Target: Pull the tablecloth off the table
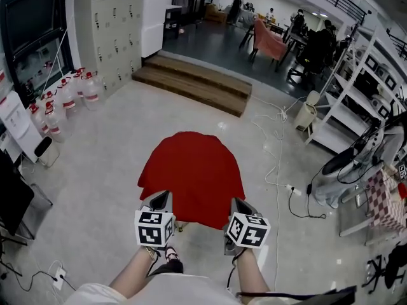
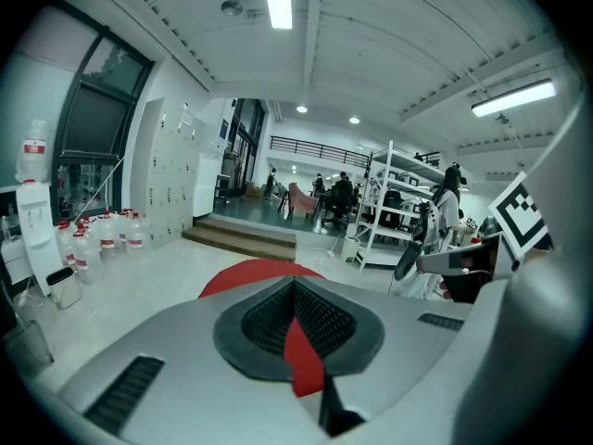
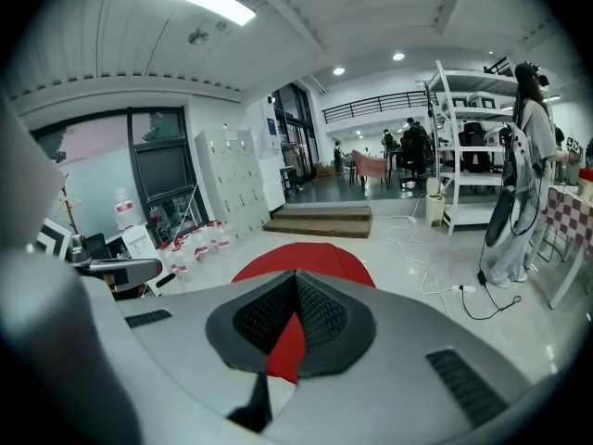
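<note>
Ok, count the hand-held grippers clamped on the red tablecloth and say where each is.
2. The left hand-held gripper pinches the red tablecloth at its near-left edge; the right hand-held gripper pinches its near-right edge. Both gripper views show cloth between shut jaws.

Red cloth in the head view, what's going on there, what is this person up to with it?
A person holds a two-jaw gripper in each hand. The left gripper and the right gripper are both shut on the near edge of the red tablecloth, and a strip of red shows pinched between each pair of jaws. The cloth lies draped over the table, which it hides, out on an open floor. It has not yet been pulled off.
</note>
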